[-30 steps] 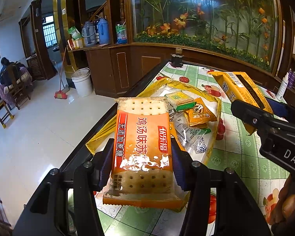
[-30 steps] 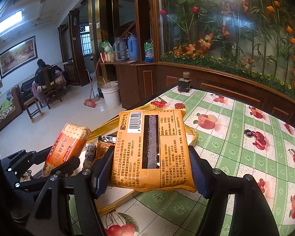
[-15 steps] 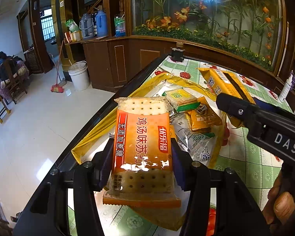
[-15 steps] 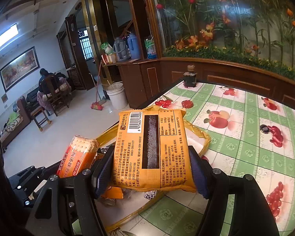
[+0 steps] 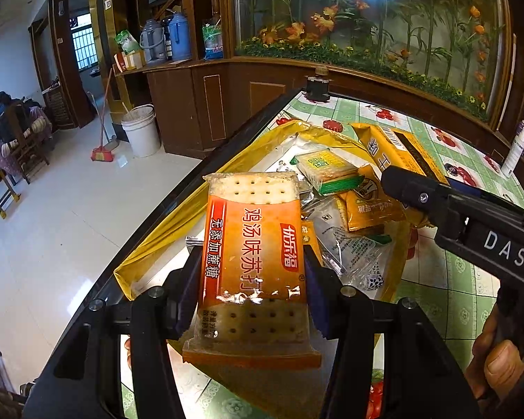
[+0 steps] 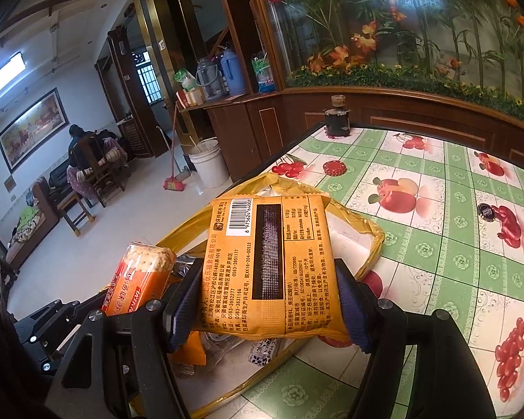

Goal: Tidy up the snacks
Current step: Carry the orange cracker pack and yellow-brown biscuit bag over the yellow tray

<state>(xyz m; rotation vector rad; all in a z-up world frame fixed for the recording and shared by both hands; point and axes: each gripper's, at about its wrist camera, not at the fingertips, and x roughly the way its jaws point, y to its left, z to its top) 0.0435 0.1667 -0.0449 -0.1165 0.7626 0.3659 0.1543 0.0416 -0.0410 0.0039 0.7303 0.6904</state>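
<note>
My left gripper (image 5: 251,279) is shut on an orange soda cracker pack (image 5: 253,244) and holds it above a yellow tray (image 5: 146,251) at the table's left edge. The pack also shows in the right wrist view (image 6: 136,279). My right gripper (image 6: 265,296) is shut on a flat yellow snack packet (image 6: 267,269), barcode side up, held over the same tray (image 6: 370,230). That packet shows in the left wrist view (image 5: 398,150), to the right. Several small snack packets (image 5: 335,171) lie in the tray.
The table has a green fruit-print cloth (image 6: 436,188). A dark jar (image 6: 337,118) stands at its far corner, a white bottle (image 5: 515,150) at the far right. Beyond the left edge is open floor with a bucket (image 5: 141,134) and broom (image 5: 103,153).
Both grippers have risen slightly with their packs and drifted over the tray; the view has tilted down a little. Grips are unchanged.
</note>
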